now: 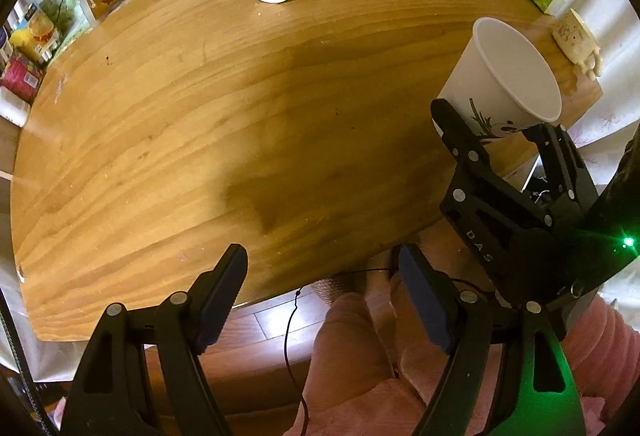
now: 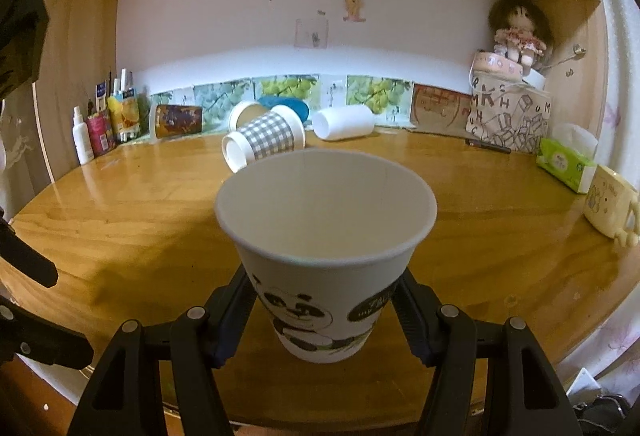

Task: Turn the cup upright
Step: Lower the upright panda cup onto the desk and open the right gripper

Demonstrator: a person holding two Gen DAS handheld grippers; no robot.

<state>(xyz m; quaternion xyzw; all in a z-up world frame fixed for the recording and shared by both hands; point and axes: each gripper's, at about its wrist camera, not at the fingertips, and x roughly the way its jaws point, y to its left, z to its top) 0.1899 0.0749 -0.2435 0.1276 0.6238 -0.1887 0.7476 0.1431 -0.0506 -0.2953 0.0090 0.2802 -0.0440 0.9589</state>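
Cup: white panda paper cup mouth-up, leaning a little, at the near right part of the table; whether its base touches the wood cannot be told
Right claw: right claw clamped on the cup's lower wall, a finger at 9 and at 3 o'clock
Left claw: left claw spread apart, holding nothing, over the table's near edge
Beyond: gingham cup and brown cup lying on their sides at 12 o'clock; tissue pack at 2 o'clock
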